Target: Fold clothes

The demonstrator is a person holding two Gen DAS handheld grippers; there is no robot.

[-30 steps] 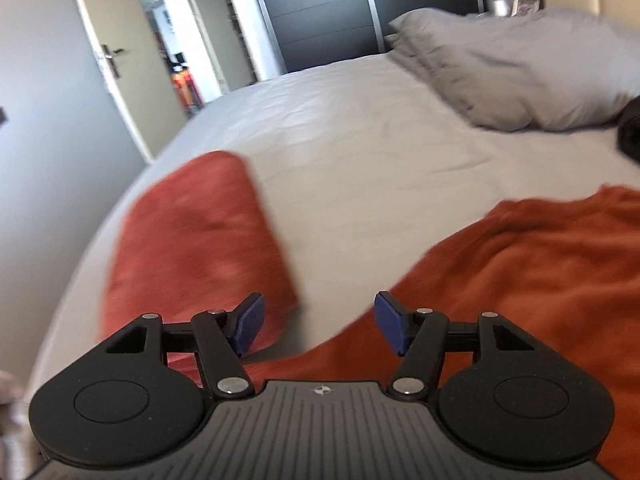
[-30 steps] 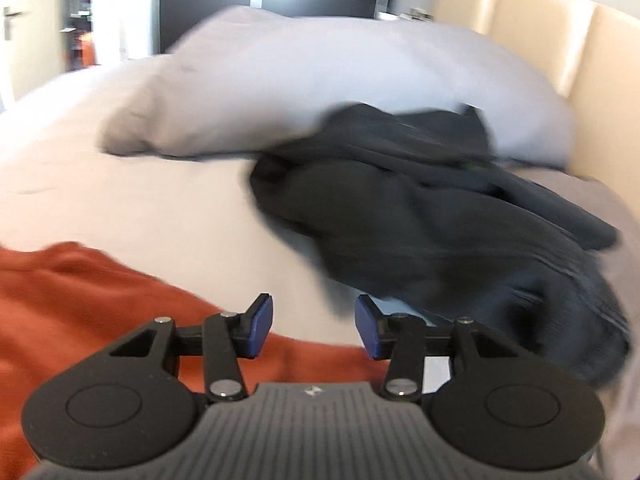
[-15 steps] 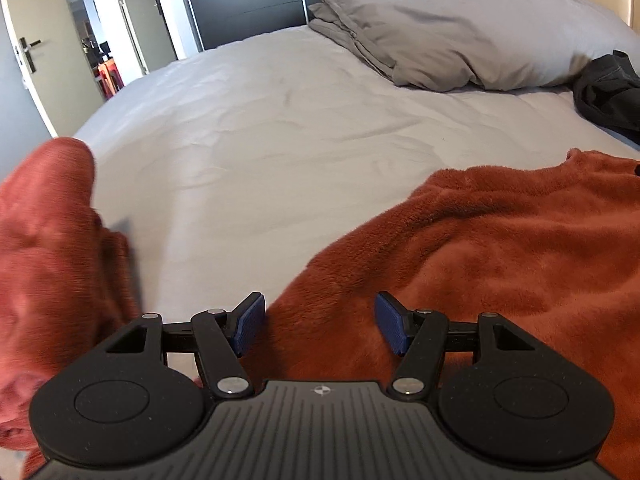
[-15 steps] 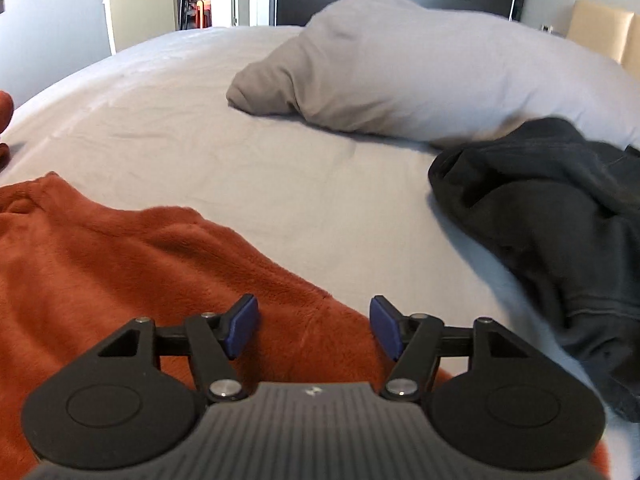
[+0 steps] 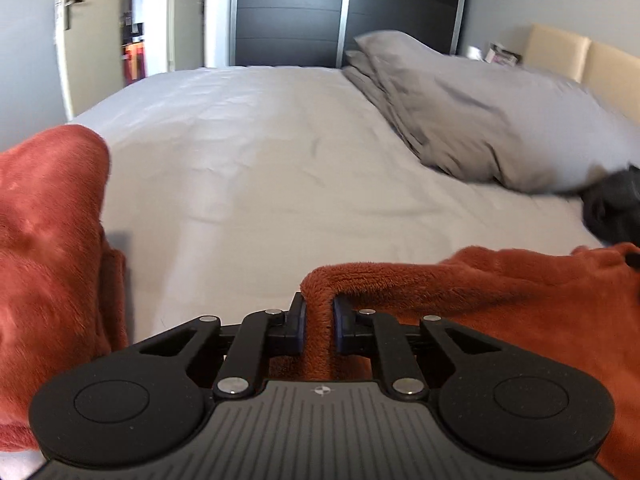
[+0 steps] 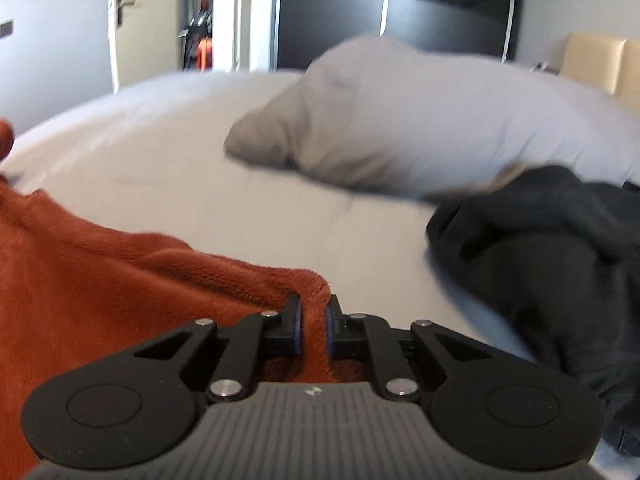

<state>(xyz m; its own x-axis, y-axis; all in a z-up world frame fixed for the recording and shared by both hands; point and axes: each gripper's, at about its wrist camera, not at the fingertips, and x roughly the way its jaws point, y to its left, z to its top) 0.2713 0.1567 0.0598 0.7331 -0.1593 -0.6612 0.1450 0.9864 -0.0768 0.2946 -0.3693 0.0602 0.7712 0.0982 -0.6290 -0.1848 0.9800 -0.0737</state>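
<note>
A rust-orange fleece garment (image 5: 500, 296) lies on the grey bed sheet (image 5: 280, 168) in front of me. My left gripper (image 5: 319, 322) is shut on a raised fold at the garment's left far edge. In the right wrist view the same fleece (image 6: 120, 276) spreads to the left, and my right gripper (image 6: 313, 320) is shut on its right far corner. Another bulk of rust-orange fleece (image 5: 48, 248) stands at the left of the left wrist view. A dark grey garment (image 6: 552, 264) lies crumpled to the right of my right gripper.
A large grey pillow (image 5: 480, 120) lies at the bed's far right, with a beige headboard (image 5: 592, 64) behind it. A dark wardrobe (image 5: 340, 12) and an open doorway (image 5: 136, 40) stand beyond the bed. The dark garment's edge (image 5: 612, 208) shows at the right.
Both grippers have shut on the far edge of the orange fleece; half a second ago both were open above it. The views have tilted up slightly.
</note>
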